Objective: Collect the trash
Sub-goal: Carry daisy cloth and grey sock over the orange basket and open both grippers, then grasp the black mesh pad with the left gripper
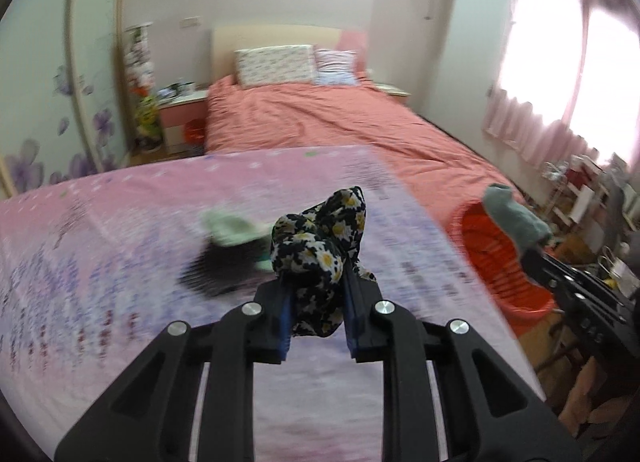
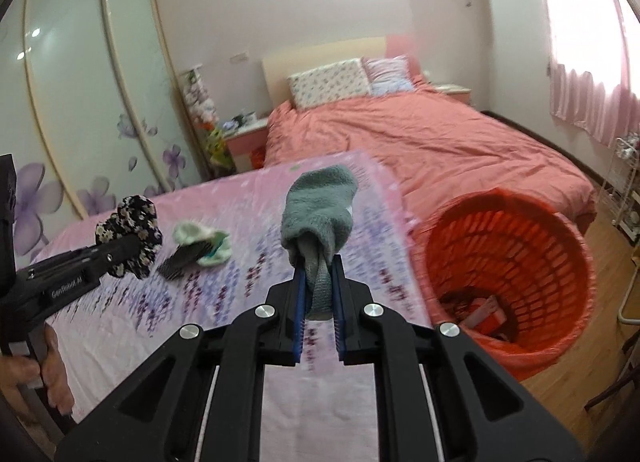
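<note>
On the pink floral sheet (image 2: 120,314) lie one comb (image 2: 182,260) and one pale cloth (image 2: 192,232); the left gripper (image 1: 316,282) pinches floral fabric (image 1: 320,238), the right gripper (image 2: 318,282) a fuzzy grey sock (image 2: 320,206), beside one slatted red basket (image 2: 560,246).

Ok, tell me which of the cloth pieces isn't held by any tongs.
The pale green cloth lying on the pink cover beside the black brush. The floral cloth is in the left tongs, the grey sock in the right tongs.

A home bedroom: a bed (image 2: 420,142) with a salmon cover and two pillows (image 2: 330,82) stands against the far wall, a nightstand (image 1: 182,118) beside it, a sliding wardrobe (image 2: 80,82) painted with purple flowers, and pink curtains (image 1: 532,118) over a bright window.
</note>
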Demonstrator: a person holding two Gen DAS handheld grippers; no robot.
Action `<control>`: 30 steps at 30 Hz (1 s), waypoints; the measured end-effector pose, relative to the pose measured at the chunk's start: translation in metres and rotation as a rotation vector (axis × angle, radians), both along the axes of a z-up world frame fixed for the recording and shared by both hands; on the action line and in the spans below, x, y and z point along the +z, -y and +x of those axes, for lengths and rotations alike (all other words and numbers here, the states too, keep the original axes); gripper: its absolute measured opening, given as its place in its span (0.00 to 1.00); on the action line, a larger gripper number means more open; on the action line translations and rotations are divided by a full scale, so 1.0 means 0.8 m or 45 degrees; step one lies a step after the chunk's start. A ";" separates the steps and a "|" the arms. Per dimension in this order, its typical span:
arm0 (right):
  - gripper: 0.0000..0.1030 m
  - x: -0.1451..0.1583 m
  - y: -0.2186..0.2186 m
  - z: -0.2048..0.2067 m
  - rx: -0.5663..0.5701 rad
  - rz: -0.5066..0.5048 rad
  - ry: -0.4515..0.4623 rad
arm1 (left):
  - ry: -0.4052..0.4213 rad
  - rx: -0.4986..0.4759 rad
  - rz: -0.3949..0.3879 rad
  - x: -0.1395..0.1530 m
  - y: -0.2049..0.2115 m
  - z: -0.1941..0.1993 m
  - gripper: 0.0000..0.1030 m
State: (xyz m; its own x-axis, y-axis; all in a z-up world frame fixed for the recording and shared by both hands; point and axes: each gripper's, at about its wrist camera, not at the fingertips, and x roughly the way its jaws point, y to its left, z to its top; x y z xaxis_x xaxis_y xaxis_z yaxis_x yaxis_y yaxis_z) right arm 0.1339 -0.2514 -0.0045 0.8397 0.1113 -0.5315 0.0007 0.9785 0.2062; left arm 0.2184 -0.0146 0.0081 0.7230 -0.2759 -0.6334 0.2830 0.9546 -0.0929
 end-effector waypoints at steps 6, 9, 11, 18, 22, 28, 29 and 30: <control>0.12 0.009 0.067 -0.008 -0.149 0.035 0.035 | 0.002 -0.182 -0.027 0.006 0.089 -0.005 0.21; 0.12 0.008 0.098 -0.010 -0.215 0.067 0.045 | -0.002 -0.278 -0.039 0.004 0.131 -0.004 0.21; 0.12 0.006 0.123 -0.009 -0.263 0.094 0.053 | 0.001 -0.339 -0.031 0.000 0.164 -0.002 0.22; 0.12 -0.011 0.183 0.010 -0.368 0.165 0.036 | -0.041 -0.467 -0.045 -0.018 0.246 0.022 0.22; 0.13 -0.022 0.195 0.022 -0.384 0.183 0.019 | -0.063 -0.490 -0.039 -0.032 0.283 0.039 0.33; 0.51 -0.045 0.206 0.032 -0.415 0.195 -0.026 | -0.134 -0.464 -0.001 -0.068 0.299 0.066 0.52; 0.57 -0.049 0.205 0.032 -0.421 0.187 -0.032 | -0.144 -0.452 0.011 -0.073 0.297 0.071 0.52; 0.58 -0.052 0.205 0.032 -0.423 0.180 -0.040 | -0.148 -0.440 0.020 -0.077 0.295 0.073 0.53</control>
State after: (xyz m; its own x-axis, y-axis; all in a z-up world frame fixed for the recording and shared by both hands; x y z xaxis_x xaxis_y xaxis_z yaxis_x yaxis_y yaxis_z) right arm 0.1593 -0.4151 -0.0462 0.8260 -0.0907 -0.5564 0.3223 0.8858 0.3340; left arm 0.2771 -0.2502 -0.0534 0.5117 -0.4811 -0.7119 0.5775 0.8060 -0.1296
